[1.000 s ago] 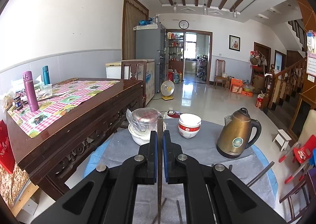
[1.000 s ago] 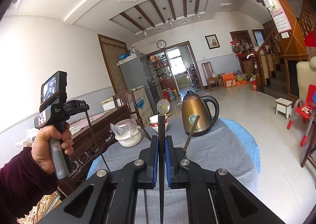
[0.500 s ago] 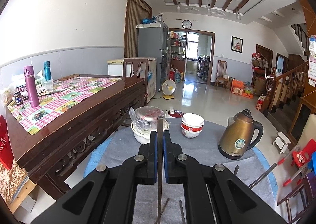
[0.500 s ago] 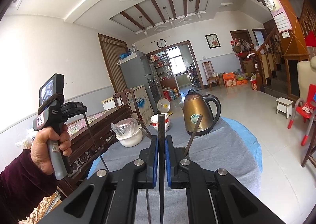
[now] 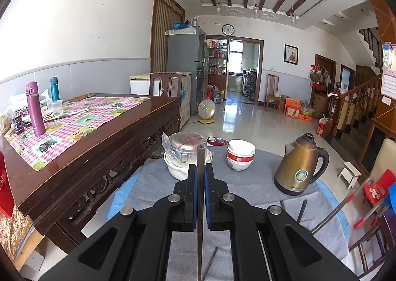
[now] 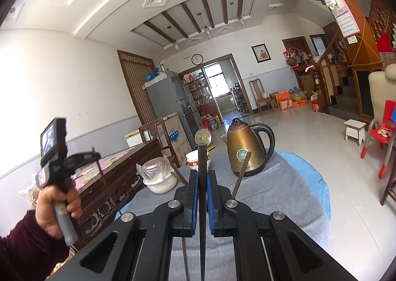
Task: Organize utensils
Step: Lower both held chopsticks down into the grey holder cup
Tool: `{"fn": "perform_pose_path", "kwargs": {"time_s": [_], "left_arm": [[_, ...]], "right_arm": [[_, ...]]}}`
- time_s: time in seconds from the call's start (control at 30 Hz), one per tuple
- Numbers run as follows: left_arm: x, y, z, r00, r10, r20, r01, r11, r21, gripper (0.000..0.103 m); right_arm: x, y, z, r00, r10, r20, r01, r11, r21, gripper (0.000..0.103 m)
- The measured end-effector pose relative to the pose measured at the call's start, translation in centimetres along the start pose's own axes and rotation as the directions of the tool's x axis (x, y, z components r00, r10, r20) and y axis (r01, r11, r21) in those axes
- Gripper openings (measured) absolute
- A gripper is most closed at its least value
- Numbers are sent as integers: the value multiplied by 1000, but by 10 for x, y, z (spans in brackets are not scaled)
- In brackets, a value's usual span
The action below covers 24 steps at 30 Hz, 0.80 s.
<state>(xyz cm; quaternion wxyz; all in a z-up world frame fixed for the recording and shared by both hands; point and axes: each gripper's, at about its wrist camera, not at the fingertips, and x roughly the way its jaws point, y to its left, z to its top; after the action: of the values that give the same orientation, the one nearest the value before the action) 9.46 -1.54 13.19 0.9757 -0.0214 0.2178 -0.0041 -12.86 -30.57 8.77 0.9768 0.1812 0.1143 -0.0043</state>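
Left gripper: jaws pressed shut on a chopstick, a thin dark stick standing upright between the blue pads, its tip reaching up past the fingertips.
Right gripper: jaws likewise clamped on a second chopstick, also upright between its pads.
Loose chopsticks: more lie on the grey cloth just below and right of the left gripper; one slants near the kettle's base, and another sticks up just right of the right gripper.
Person's hand: grips the left tool's handle at the left edge of the right view, sleeve dark red.
Middle ground: a bagged metal pot on a white bowl, stacked red-and-white bowls, a brass-coloured kettle.
Far: wooden sideboard with checked cloth to the left.
Change: over the last second the left view has edged closer to the pot and bowls; the right view is almost unaltered, and both grips are unchanged.
Meaning: probably each hand carries one chopstick to be gathered with the others; no holder is visible.
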Motion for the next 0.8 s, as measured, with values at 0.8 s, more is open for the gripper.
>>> {"fn": "perform_pose_path", "kwargs": {"time_s": [0.8], "left_arm": [[-11, -2, 1, 939, -342, 19, 341, 939, 43, 5]], "right_arm": [[91, -22, 44, 999, -33, 38, 30, 997, 69, 7]]}}
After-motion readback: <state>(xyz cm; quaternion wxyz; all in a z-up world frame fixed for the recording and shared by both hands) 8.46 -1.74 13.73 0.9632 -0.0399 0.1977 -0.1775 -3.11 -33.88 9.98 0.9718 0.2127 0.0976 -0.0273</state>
